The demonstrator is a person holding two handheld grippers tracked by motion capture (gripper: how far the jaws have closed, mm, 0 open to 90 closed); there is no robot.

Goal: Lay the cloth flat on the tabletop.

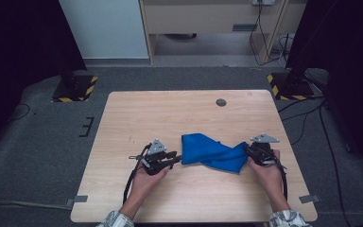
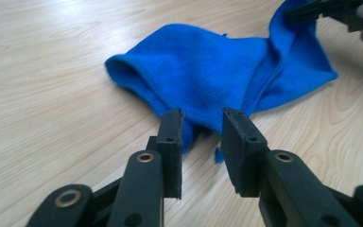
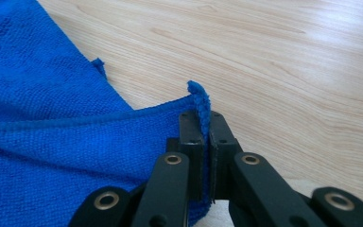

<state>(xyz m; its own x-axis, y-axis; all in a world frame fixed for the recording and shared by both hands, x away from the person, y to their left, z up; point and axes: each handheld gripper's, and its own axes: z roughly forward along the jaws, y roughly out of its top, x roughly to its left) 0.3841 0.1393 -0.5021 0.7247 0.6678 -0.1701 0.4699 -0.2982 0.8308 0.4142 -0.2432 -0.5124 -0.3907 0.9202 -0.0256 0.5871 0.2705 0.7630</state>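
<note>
High view has the blue cloth (image 1: 213, 152) bunched up on the near half of the wooden table (image 1: 170, 113), stretched between both grippers. Right gripper (image 3: 201, 124), on the cloth's right end, is clamped tight on a corner hem. Left gripper (image 2: 202, 124), at the cloth's left end, has its 2 jaws parted around a corner, pads not pressing. No writing readable anywhere.

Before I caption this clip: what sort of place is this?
Probably a lab recording station: a bare wooden table on grey carpet, stands with hazard-striped bases either side, and loose cables across the floor.
</note>
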